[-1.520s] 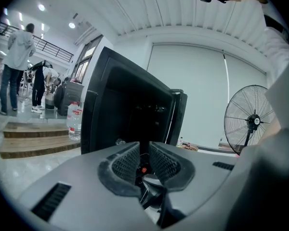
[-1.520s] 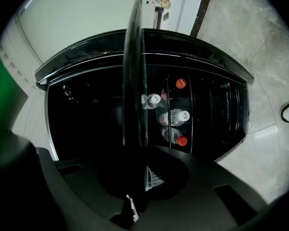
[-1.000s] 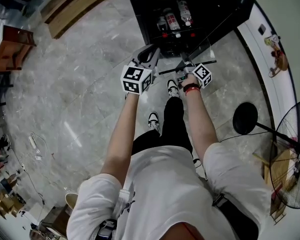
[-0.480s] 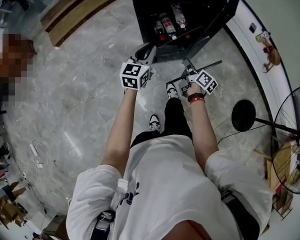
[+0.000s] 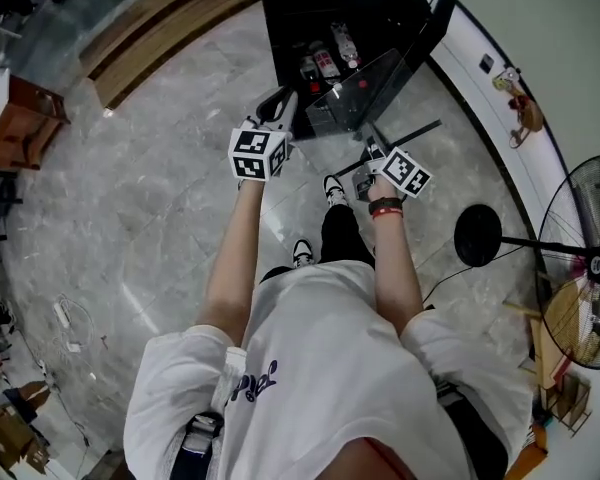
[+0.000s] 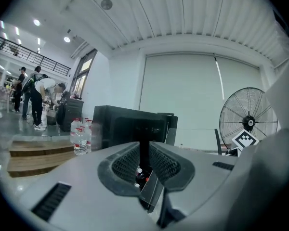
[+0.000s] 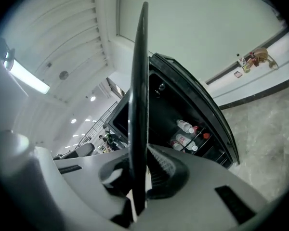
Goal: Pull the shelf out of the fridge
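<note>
The shelf (image 5: 365,86) has come further out of the fridge (image 5: 310,8), tilted. Your right gripper (image 5: 369,155) is clamped on its edge. Your left gripper (image 5: 281,104) has its jaws a slit apart, empty, beside its corner.

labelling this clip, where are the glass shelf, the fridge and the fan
glass shelf (image 5: 362,88), head view, middle of pane
fridge (image 5: 310,3), head view, dark body
fan (image 5: 578,298), head view, wire guard
</note>
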The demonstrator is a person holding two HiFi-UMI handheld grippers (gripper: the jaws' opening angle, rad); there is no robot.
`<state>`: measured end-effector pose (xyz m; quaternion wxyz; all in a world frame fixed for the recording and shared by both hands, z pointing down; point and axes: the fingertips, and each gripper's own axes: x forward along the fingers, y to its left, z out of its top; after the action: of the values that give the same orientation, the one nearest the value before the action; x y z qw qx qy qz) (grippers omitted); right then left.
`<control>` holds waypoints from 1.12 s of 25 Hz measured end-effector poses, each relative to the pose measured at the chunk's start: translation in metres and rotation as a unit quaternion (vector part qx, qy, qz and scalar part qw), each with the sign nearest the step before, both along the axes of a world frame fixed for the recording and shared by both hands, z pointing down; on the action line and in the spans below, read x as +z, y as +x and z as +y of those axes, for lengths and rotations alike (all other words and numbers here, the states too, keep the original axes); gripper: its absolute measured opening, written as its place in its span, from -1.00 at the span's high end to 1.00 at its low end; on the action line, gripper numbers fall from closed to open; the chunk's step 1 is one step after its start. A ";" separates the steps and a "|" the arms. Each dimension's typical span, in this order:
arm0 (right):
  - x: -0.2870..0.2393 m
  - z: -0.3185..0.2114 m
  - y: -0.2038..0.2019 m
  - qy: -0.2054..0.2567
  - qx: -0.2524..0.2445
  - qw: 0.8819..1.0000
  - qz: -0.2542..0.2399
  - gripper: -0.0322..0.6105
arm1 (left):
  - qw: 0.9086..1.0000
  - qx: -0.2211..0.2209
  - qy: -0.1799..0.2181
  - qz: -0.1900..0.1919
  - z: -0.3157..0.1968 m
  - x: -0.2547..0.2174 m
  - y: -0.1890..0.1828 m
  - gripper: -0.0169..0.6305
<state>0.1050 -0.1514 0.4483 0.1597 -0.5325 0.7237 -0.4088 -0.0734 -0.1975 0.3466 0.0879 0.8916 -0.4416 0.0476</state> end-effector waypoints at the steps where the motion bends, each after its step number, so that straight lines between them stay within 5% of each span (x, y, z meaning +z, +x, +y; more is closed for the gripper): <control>1: -0.007 0.002 0.000 0.006 0.002 1.000 0.006 0.82 | 1.000 -0.001 0.003 -0.001 0.003 -0.004 -0.001 0.72; 11: -0.069 0.015 0.003 0.068 0.009 0.993 0.097 0.82 | 0.999 -0.025 0.020 -0.016 0.025 -0.027 -0.015 0.72; 28: -0.140 0.040 0.001 0.137 0.027 0.964 0.227 0.82 | 0.997 -0.040 0.062 -0.027 0.063 -0.064 -0.022 0.82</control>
<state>0.1057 -0.1110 0.3079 0.0737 -0.6036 0.7754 -0.1702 -0.0950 -0.1344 0.2821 0.0229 0.8753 -0.4814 0.0404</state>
